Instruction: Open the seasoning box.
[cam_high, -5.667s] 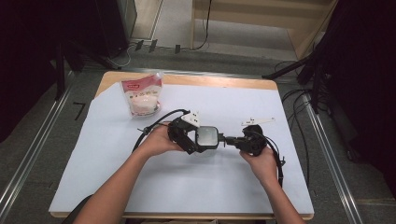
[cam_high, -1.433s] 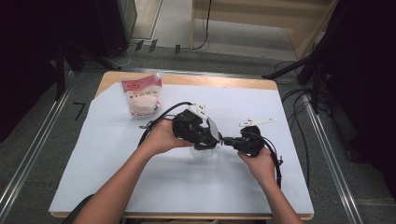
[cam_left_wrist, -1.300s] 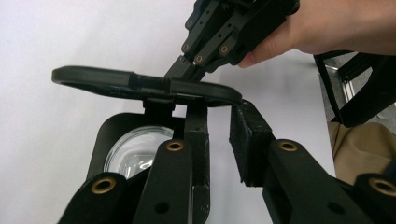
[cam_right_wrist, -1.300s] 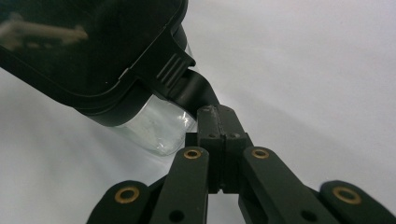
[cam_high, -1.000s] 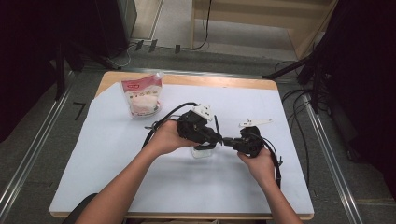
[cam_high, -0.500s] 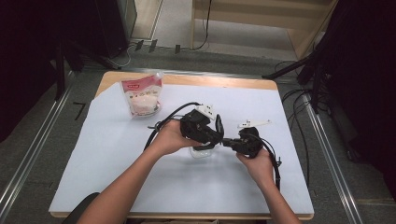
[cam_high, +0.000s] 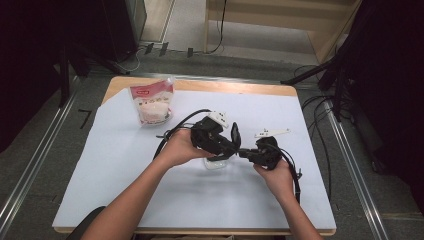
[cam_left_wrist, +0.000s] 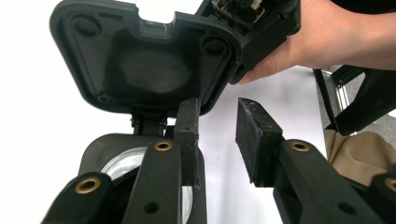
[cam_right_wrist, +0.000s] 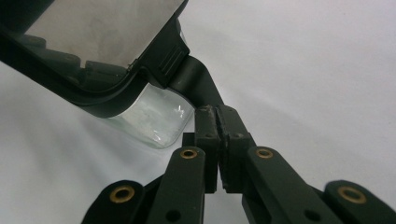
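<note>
- The clear glass container with a black hinged lid (cam_high: 218, 161) sits mid-table, lid raised.
- Right gripper (cam_right_wrist: 217, 140) clamps the container's black handle (cam_right_wrist: 196, 84).
- Left gripper (cam_left_wrist: 219, 140) jaws, just opening, stand apart beside the lid.

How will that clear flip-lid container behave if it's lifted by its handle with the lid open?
Probably light: the clear body looks empty and thin-walled. Likely stiff rather than floppy: the handle looks straight and rigid where the right gripper is shut on it. The raised black lid may swing on its hinge and shift the balance.
</note>
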